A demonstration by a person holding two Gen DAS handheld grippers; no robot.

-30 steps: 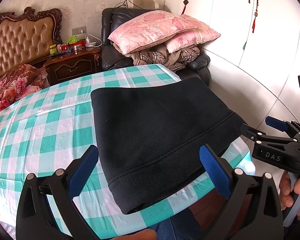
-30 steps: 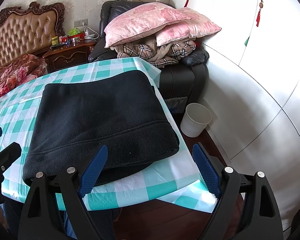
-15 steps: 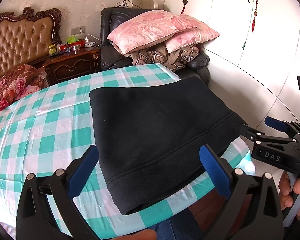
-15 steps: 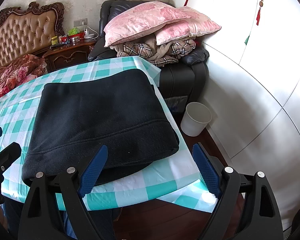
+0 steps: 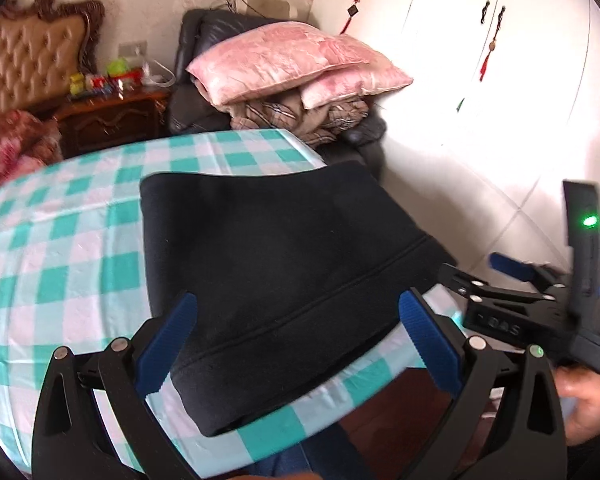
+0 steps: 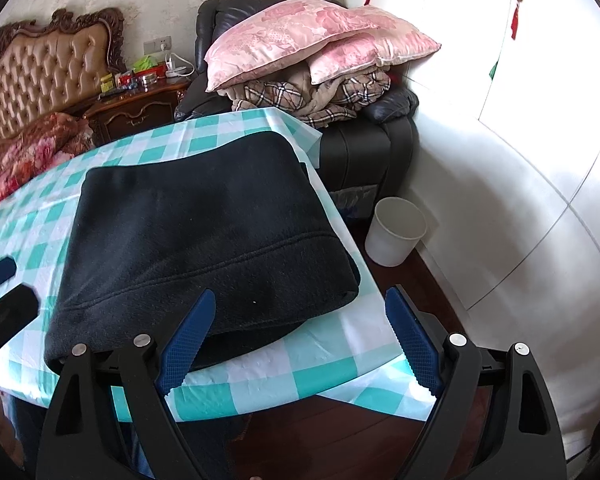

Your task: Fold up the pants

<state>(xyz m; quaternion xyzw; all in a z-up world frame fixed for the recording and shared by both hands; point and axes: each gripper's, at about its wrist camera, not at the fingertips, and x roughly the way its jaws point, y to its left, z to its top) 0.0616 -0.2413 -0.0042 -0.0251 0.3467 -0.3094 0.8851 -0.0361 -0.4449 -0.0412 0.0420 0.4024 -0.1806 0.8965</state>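
Here the black pants (image 6: pixel 204 240) lie folded in a thick rectangle at the near corner of the checked tablecloth (image 6: pixel 308 364). The left gripper (image 5: pixel 300 344) and right gripper (image 6: pixel 296 336) both gape wide, holding nothing, above the table edge.

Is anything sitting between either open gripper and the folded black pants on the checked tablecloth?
Nothing visible. The black pants lie folded on the checked tablecloth, directly ahead of the open right gripper and open left gripper; only bare cloth lies between.
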